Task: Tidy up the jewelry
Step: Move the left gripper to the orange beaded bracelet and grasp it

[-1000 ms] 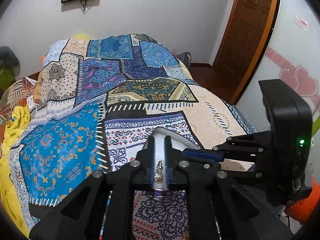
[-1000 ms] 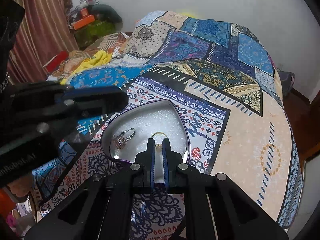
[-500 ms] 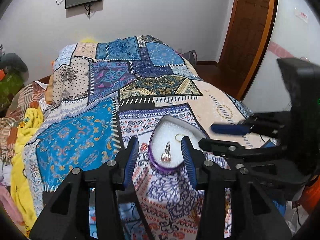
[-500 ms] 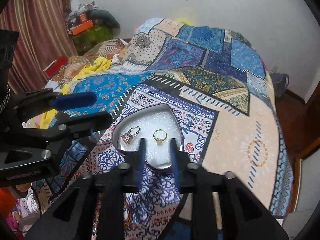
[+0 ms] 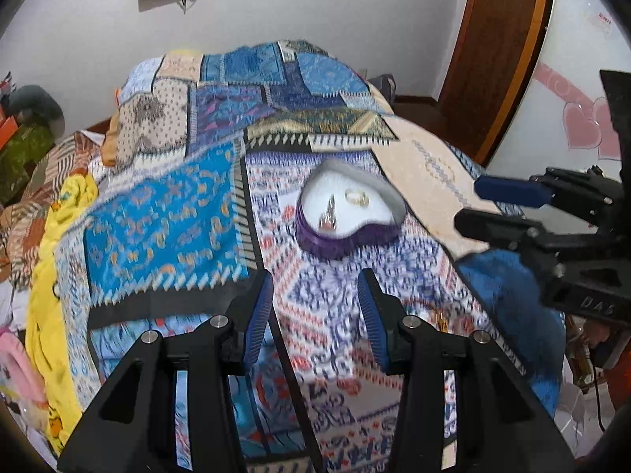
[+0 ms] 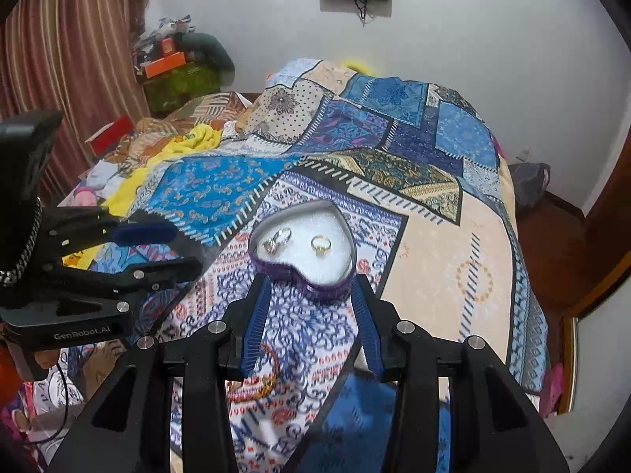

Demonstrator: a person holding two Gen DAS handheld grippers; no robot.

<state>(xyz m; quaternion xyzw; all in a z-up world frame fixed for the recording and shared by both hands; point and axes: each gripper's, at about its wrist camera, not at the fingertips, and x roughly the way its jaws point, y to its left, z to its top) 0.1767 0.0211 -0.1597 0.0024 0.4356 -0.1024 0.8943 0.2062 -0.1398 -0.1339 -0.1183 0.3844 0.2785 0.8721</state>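
A purple heart-shaped jewelry box point(image 5: 339, 242) point(image 6: 307, 285) with white foam lining lies open on the patchwork bedspread. Inside lie a silver stone ring point(image 5: 328, 215) point(image 6: 277, 239) and a gold ring point(image 5: 358, 197) point(image 6: 321, 243), side by side. My left gripper point(image 5: 315, 303) is open and empty, held back from the box; it also shows in the right wrist view point(image 6: 157, 248). My right gripper point(image 6: 309, 307) is open and empty just in front of the box; it also shows in the left wrist view point(image 5: 493, 205).
The patchwork bedspread point(image 6: 414, 181) covers the bed. A yellow cloth point(image 5: 55, 276) lies along the left side. A wooden door point(image 5: 501, 47) stands at the right, a curtain point(image 6: 59, 59) and cluttered boxes point(image 6: 173, 63) at the left.
Both grippers opened, released the rings into the box and pulled back from it. The silver ring and gold ring now lie free on the foam.
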